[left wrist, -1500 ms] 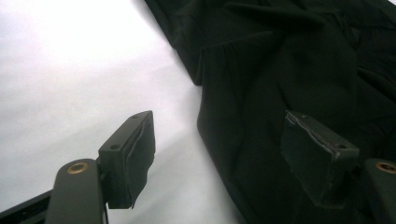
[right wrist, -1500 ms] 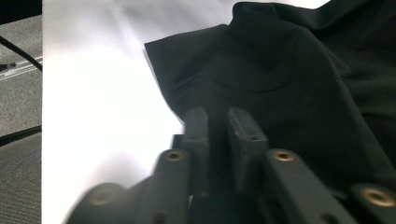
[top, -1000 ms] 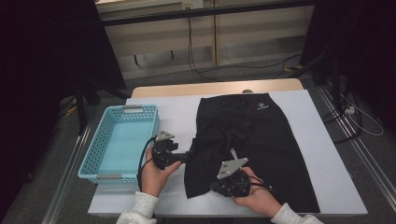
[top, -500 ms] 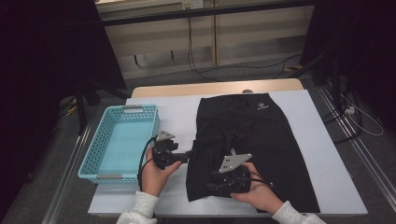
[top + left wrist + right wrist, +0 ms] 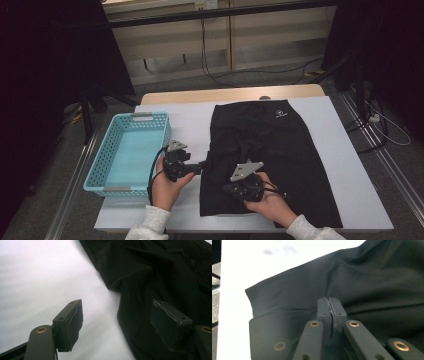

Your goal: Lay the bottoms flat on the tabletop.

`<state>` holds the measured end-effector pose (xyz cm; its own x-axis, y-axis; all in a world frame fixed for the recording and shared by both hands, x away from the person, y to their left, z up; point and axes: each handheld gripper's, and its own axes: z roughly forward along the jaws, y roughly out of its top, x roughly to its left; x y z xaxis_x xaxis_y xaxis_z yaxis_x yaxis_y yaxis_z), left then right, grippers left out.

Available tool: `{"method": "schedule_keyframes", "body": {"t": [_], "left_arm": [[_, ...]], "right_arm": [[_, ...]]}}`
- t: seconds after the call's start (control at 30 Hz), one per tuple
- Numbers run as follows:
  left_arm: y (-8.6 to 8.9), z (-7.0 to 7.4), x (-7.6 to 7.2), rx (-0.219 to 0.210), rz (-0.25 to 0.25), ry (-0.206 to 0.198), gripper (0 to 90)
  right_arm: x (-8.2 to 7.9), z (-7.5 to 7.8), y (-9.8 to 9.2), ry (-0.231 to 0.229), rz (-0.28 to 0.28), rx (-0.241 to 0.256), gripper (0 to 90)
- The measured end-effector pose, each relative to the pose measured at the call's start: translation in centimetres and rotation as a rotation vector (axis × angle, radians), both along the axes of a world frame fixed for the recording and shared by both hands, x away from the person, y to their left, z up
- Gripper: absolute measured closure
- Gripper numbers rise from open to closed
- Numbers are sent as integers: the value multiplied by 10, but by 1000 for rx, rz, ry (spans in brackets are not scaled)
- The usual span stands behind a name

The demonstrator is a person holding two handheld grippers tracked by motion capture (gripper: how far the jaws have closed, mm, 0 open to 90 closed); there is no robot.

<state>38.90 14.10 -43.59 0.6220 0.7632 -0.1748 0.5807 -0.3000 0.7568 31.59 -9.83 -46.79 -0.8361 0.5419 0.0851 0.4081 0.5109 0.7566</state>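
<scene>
right gripper (image 5: 329, 305): clenched, pads meet over black shorts (image 5: 272, 155)
left gripper (image 5: 120, 322): released at shorts' edge
fabric: soft, light, limp; likely bunches
grab: hem corners

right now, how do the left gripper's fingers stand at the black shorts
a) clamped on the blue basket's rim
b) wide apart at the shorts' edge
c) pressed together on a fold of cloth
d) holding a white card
b: in the left gripper view the left gripper has its fingers wide apart, one over the white table, the other over the black shorts.
</scene>
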Motion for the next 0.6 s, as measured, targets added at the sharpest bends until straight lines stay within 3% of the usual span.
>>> {"method": "schedule_keyframes", "body": {"t": [0.37,0.6], "left_arm": [[-5,-2,7,-6,9,14,258],[-13,-8,23,-9,26,40,271]], "right_arm": [[-13,6,-4,36,72,-17,896],[-13,7,-13,62,82,-12,896]]}}
